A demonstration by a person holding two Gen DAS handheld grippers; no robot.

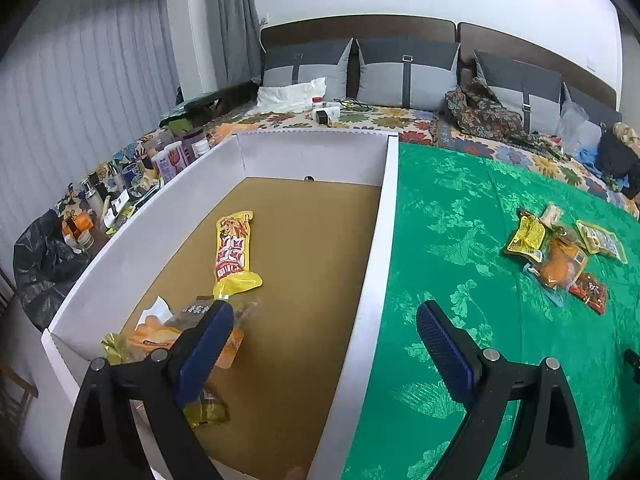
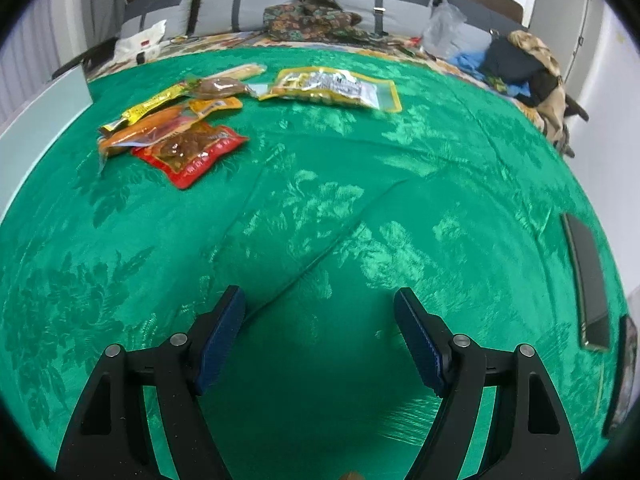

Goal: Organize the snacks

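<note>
Snacks [image 2: 176, 128] were seen heaped on a green cloth [image 2: 320, 220] spread over a bed, well apart from a white box [image 1: 384, 240] at the cloth's edge. Inside the box a yellow packet [image 1: 234, 254] with red print lay flat, with other packets [image 1: 160, 336] near the front wall. Writing on the wrappers could not be read. Left tongs [image 1: 320, 332] were held apart over the box's right wall, nothing between them. Right tongs [image 2: 318, 324] were likewise spread wide over bare cloth. Grey pillows [image 1: 404, 72] were lined against the headboard.
</note>
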